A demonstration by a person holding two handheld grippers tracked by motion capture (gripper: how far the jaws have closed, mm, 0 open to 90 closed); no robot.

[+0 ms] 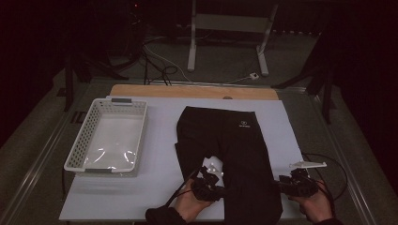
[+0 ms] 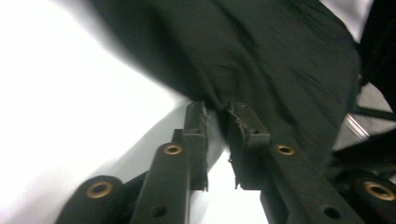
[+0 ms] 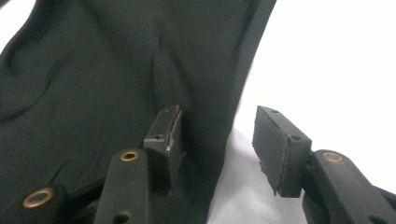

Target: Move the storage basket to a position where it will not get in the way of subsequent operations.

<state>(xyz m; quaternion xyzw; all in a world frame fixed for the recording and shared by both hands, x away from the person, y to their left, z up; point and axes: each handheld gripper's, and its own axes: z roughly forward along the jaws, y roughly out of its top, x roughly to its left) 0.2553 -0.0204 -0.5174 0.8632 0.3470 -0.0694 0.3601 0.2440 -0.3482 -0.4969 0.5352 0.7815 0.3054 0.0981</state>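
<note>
Black leggings (image 1: 230, 154) lie flat mid-desk on white sheet (image 1: 159, 183), waistband at 12 o'clock, legs running to 6; long axis near to far. Left gripper (image 1: 206, 187) at inner leg edge, jaws slightly parted, cloth edge at tips, not pinched. Right gripper (image 1: 296, 183) at outer hem, jaws released, astride the edge. Likely positioned at both edges for folding. White basket (image 1: 109, 136) at 9 o'clock.

The table (image 1: 141, 187) carries a white sheet over a wooden top, exposed along the far edge. On it lie a white plastic basket (image 1: 80, 140), left, and a black garment (image 1: 244, 154), apparently leggings, centre-right.
</note>
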